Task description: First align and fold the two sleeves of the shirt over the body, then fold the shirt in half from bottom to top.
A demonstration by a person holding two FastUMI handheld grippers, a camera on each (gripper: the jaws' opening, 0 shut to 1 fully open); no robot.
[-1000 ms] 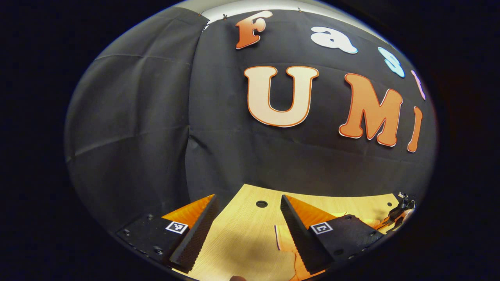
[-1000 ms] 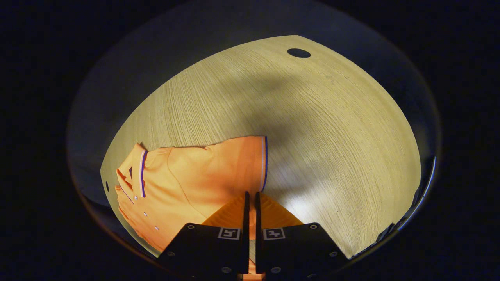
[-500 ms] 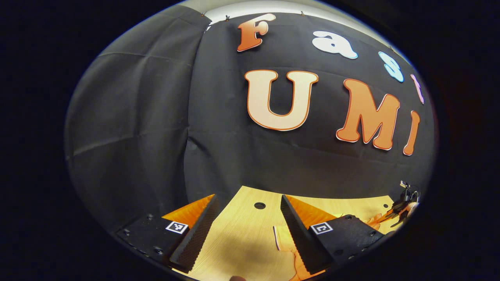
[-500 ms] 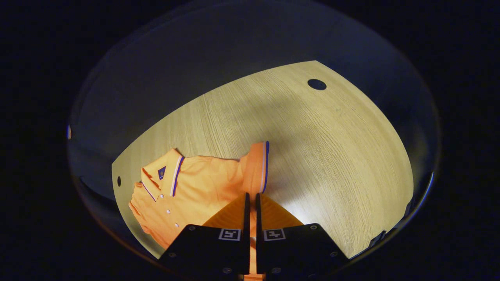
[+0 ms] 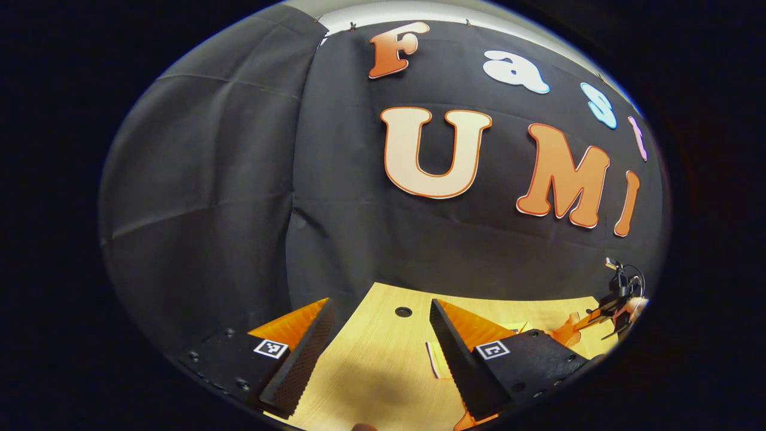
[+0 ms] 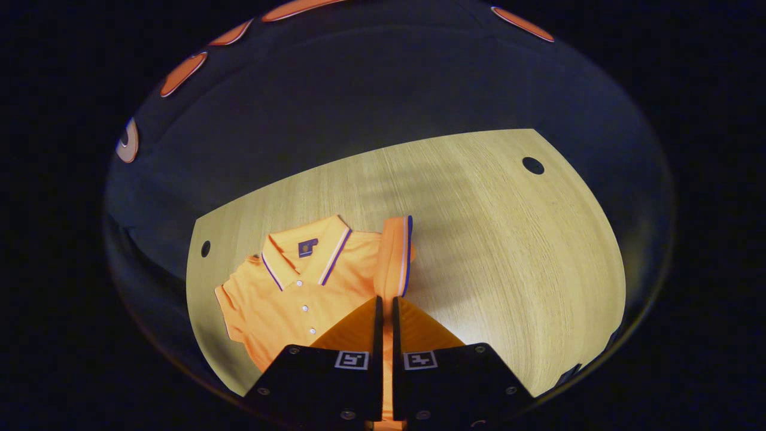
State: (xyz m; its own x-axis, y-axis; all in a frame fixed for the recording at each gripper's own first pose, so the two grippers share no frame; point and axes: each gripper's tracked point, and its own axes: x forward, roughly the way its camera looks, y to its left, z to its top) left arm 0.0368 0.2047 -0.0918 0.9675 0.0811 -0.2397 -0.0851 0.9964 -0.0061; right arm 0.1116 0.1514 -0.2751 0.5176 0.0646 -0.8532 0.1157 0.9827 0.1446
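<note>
Between the pressed-together fingers of the right gripper (image 6: 386,302) runs a strip of orange cloth: the sleeve (image 6: 394,254) of the shirt (image 6: 299,287), pinched and lifted off the table (image 6: 508,251). A second ago that sleeve lay spread flat beside the body, its striped cuff stretched out toward the bare wood. Now it stands up as a narrow fold, cuff edge-on, and the collar (image 6: 308,251) and button placket have swung into fuller sight in the right gripper view, so the gripper has risen and tipped back while drawing the sleeve up and inward.

The shirt itself lies face up on the table, collar toward the booth wall, body flat, its other sleeve out at the far side.

In the left gripper view, the left gripper (image 5: 380,350) hangs with its fingers spread wide over the table, nothing between them, much as it did a second ago. A bit of orange cloth shows just beside one finger, and the right gripper can be seen farther off, higher than before.

The first sleeve fold looks to be mid-swing. The sleeve must yet be carried across and laid on the body; the second sleeve and the bottom-to-top fold remain.
</note>
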